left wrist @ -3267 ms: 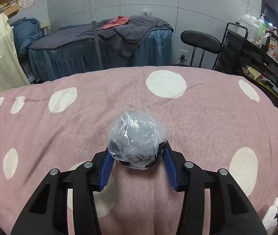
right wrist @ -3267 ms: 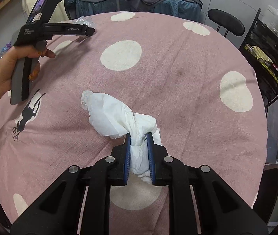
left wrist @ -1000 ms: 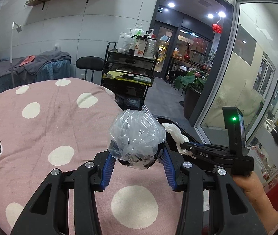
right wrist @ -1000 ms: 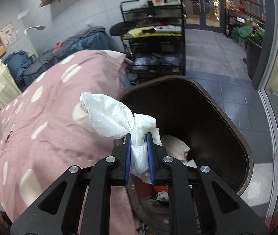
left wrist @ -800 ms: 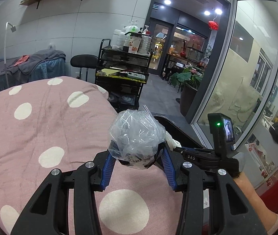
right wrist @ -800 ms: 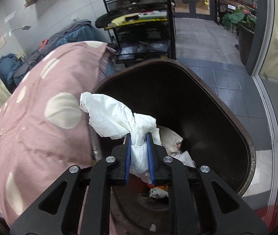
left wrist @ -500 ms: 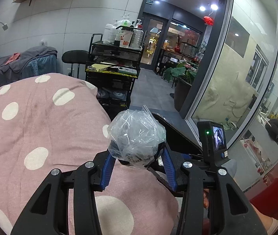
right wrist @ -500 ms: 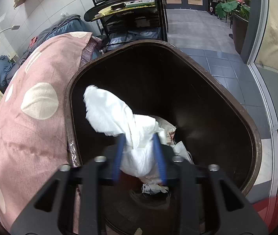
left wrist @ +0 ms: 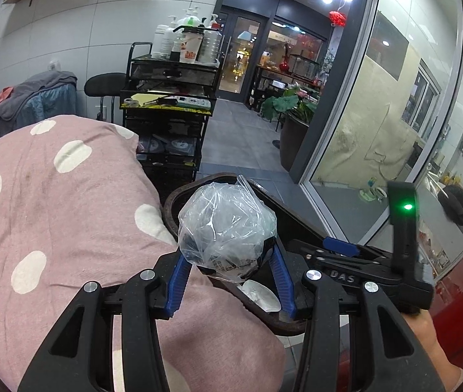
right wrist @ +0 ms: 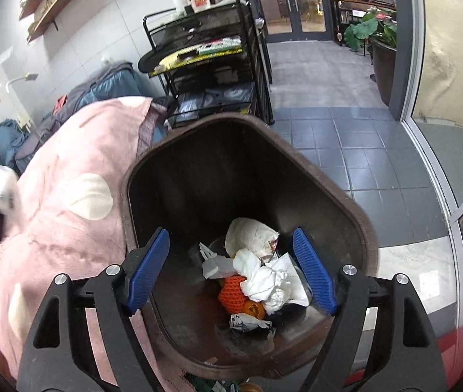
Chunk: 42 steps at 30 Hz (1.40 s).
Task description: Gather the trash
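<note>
Clear crumpled plastic bag (left wrist: 226,227), balled; gripped between the blue pads of the left gripper (left wrist: 228,269), jaws closed on it, held above the near rim of the brown trash bin (left wrist: 172,201), beside the pink dotted bed (left wrist: 52,209). Not yet dropped; judged the remaining step. White tissue (right wrist: 264,281) is seen lying in the bin on other waste, directly below the right gripper (right wrist: 231,271), whose jaws are spread wide and hold nothing. One item is judged deposited, one outstanding.
</note>
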Motion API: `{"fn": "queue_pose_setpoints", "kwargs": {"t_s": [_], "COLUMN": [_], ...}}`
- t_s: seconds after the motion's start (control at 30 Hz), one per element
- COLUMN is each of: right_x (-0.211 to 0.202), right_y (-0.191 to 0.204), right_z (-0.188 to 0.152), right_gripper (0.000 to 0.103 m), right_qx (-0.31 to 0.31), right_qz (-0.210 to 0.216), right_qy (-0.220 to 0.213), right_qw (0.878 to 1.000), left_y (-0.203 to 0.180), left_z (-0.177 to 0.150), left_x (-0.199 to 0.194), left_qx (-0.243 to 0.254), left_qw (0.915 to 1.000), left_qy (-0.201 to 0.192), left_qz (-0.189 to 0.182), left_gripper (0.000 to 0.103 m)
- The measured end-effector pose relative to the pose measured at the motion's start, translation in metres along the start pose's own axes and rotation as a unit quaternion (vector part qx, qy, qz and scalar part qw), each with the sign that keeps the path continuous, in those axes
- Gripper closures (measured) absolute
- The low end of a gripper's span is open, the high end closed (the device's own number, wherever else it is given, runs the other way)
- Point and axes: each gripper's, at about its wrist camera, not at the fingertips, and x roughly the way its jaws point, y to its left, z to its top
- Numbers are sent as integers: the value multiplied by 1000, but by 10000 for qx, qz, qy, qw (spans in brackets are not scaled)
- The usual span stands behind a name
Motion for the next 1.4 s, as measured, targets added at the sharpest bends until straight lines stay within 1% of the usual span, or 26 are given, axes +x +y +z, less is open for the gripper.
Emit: {"fn": "queue_pose_setpoints", "kwargs": {"t_s": [0.3,0.4,0.47,0.57,0.6,0.63,0.67,0.7,0.77,0.9,1.0,1.17,1.2,1.33,1.4], "right_x": [-22,-27,-28,-30,-30,-30,-31,-31,-32,-34,-38,-44,-45,-51,-54], "right_y": [-12,-17,-22,-28,-29,-30,-32,-33,-35,-38,-39,-36,-35,-24,-16], "right_z": [5,6,7,7,7,7,7,7,8,8,10,11,12,12,11], "right_gripper": [24,24,24,24,23,23,22,21,20,20,20,19,19,17,16], "right_qx": [80,113,167,225,240,252,262,272,300,337,349,355,354,300,238], "right_qz": [-181,-240,-269,-312,-321,-331,-345,-362,-380,-400,-418,-390,-375,-294,-236], "right_qy": [-270,-321,-332,-344,-344,-343,-348,-361,-371,-427,-495,-608,-633,-769,-827], "right_qw": [9994,9991,9989,9987,9986,9985,9985,9983,9981,9977,9973,9968,9967,9962,9960], "left_y": [-15,-18,-19,-19,-20,-21,-22,-22,-24,-29,-33,-38,-38,-37,-34], "left_z": [7,7,7,7,7,6,6,6,6,4,2,-5,-6,-12,-15], "left_x": [33,44,53,62,64,66,67,67,69,70,64,38,33,5,-7], "left_qx": [245,333,361,356,373,403,422,412,414,559,631,728,754,825,829], "left_qw": [9994,9988,9983,9978,9978,9978,9978,9979,9977,9967,9969,9973,9971,9944,9937], "left_qy": [260,347,460,551,547,531,502,508,523,564,448,78,-6,-456,-545], "left_qz": [-26,-3,-9,-62,-28,36,59,7,-102,-157,-131,24,75,472,529], "left_gripper": [57,54,50,34,21,11,10,10,6,6,6,6,6,6,6]}}
